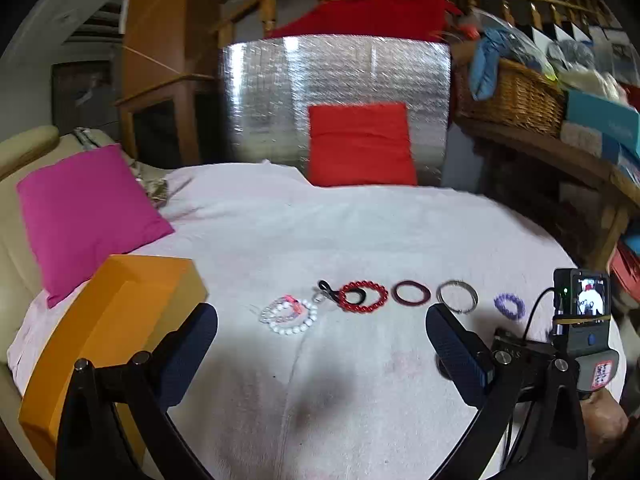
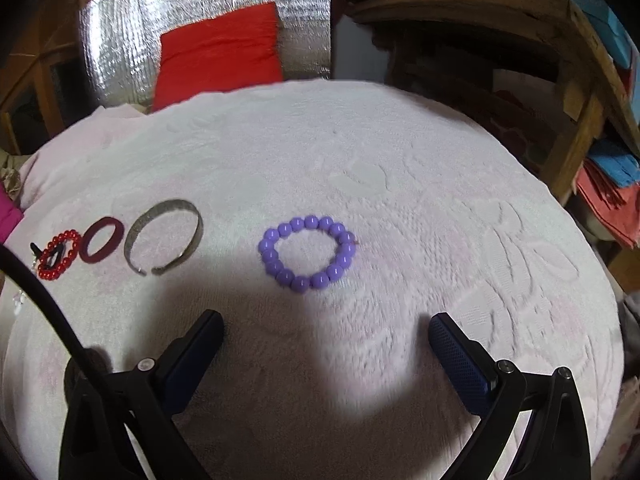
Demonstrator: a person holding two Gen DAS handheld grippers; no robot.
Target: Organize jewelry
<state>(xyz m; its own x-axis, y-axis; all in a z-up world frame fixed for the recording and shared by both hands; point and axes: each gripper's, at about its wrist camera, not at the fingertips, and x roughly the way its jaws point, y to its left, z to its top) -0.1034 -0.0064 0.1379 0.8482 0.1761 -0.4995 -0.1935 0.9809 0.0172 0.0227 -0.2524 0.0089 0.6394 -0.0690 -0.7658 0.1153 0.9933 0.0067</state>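
Note:
Bracelets lie in a row on a pale pink towel [image 1: 320, 232]: a white and pink beaded pile [image 1: 289, 314], a red beaded bracelet [image 1: 363, 296] over a black piece [image 1: 326, 288], a maroon ring [image 1: 412, 292], a silver cuff [image 1: 457, 295] and a purple beaded bracelet [image 1: 509, 305]. My left gripper [image 1: 322, 320] is open and empty, above the towel just short of the row. My right gripper [image 2: 326, 326] is open and empty, just short of the purple bracelet [image 2: 306, 253]. The cuff [image 2: 162, 237], maroon ring [image 2: 100, 240] and red bracelet [image 2: 59, 254] lie to its left.
An orange box [image 1: 108, 336] sits at the towel's left edge beside a magenta cushion [image 1: 86, 216]. A red cushion [image 1: 360, 144] leans on a silver foil panel [image 1: 336, 72] at the back. A wooden shelf with a wicker basket [image 1: 512, 96] stands to the right.

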